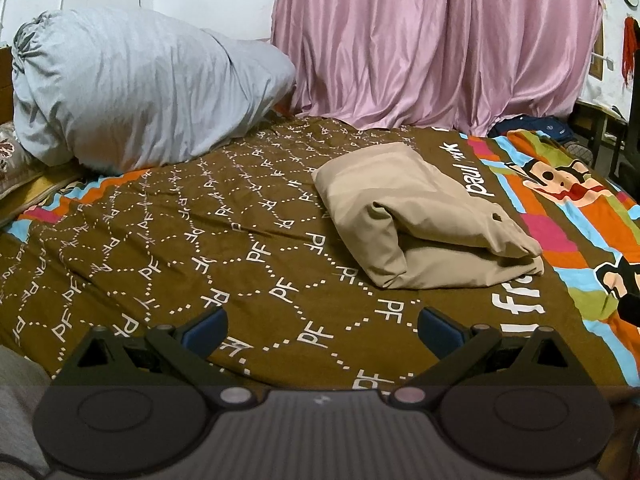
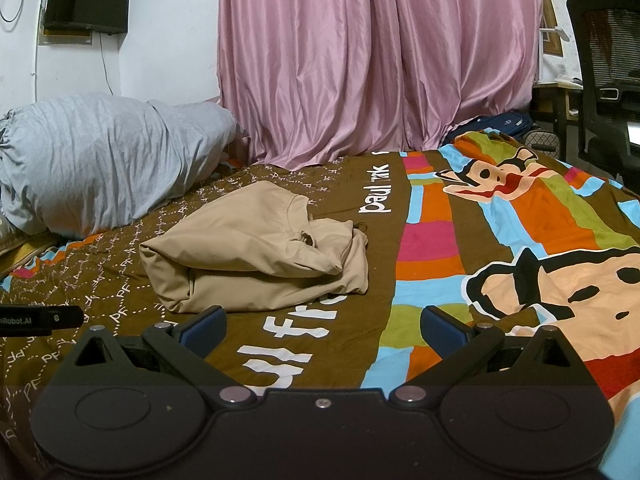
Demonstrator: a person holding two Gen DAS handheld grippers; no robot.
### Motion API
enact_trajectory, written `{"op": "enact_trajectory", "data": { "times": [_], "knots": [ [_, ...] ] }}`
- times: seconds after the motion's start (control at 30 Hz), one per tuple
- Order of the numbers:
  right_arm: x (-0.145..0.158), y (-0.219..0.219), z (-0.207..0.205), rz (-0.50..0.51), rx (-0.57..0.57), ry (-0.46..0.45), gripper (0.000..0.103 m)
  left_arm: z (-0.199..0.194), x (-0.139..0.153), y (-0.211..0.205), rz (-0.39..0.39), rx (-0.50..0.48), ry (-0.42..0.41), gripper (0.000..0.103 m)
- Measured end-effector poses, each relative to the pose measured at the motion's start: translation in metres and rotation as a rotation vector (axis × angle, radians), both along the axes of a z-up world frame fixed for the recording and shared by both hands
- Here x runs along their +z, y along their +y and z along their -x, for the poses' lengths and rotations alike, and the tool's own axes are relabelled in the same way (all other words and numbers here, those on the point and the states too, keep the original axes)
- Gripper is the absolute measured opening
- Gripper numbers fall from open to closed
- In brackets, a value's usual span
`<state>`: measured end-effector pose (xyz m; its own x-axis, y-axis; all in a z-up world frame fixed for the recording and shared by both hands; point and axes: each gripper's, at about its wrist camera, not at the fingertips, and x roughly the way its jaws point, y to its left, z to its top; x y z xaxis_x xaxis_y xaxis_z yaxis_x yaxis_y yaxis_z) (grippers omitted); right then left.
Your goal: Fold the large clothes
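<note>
Folded beige garment on brown patterned bedspread, pink curtain behind; both grippers spread

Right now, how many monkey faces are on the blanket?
2. One monkey face is far back near the pink curtain; the other monkey face is closer, just past the right claw. More may be hidden beyond the blanket's edge.

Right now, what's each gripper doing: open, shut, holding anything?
Left gripper: open, holding nothing, short of the folded beige garment.
Right gripper: open, holding nothing, over the bedspread.
</note>
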<state>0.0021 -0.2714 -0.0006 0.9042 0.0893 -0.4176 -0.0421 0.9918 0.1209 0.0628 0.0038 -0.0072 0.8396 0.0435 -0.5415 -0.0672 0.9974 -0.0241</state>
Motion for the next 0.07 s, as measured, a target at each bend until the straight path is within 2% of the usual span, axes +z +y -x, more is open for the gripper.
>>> {"op": "enact_trajectory", "data": {
  "times": [0.07],
  "knots": [
    [-0.0001, 0.0001, 0.0, 0.0, 0.0, 0.0, 0.102, -0.0008, -0.0005, 0.0004, 0.005, -0.005, 0.007, 0.103]
  ]
}}
